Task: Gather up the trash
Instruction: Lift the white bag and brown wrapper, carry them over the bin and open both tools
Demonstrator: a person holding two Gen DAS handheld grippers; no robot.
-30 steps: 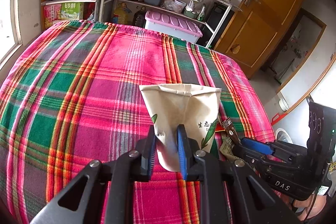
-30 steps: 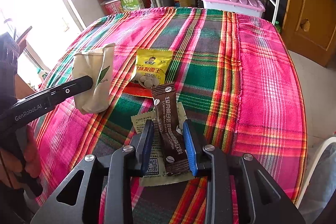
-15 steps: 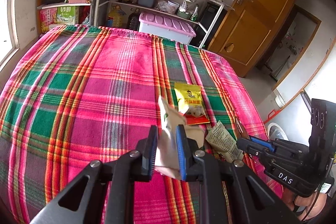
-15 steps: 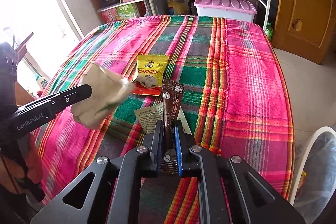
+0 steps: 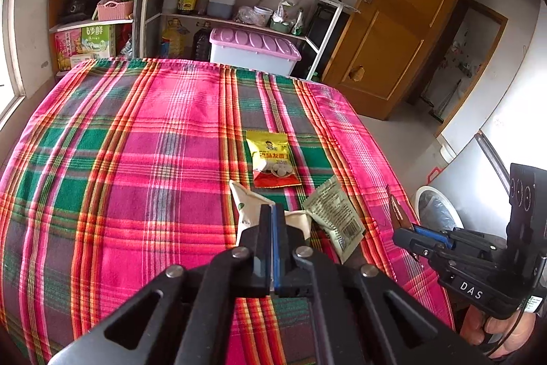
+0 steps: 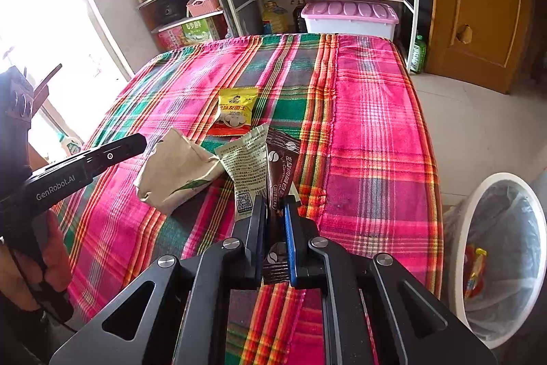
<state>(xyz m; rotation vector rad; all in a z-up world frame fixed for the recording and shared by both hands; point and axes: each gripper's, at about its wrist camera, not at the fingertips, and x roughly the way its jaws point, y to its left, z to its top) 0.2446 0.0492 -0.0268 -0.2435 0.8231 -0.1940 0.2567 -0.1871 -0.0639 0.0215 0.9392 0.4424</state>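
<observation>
My left gripper [image 5: 272, 211] is shut on a beige paper bag [image 5: 247, 206], held above the plaid tablecloth; the bag also shows in the right wrist view [image 6: 174, 171]. My right gripper [image 6: 275, 204] is shut on a brown snack wrapper [image 6: 282, 166], lifted off the table. A pale green wrapper [image 6: 244, 166] lies beside it on the cloth, also in the left wrist view [image 5: 333, 216]. A yellow and red snack packet [image 5: 271, 159] lies flat farther back.
A white trash bin [image 6: 502, 259] with a clear liner stands on the floor at the table's right edge. Metal shelves [image 5: 239, 9] and a pink-lidded box [image 5: 254, 50] stand behind the table. A wooden door [image 5: 393, 23] is at the right.
My right gripper closed on the brown wrapper and lifted it. My left gripper closed tight on the paper bag, which crumpled and folded, and both rose above the table.
</observation>
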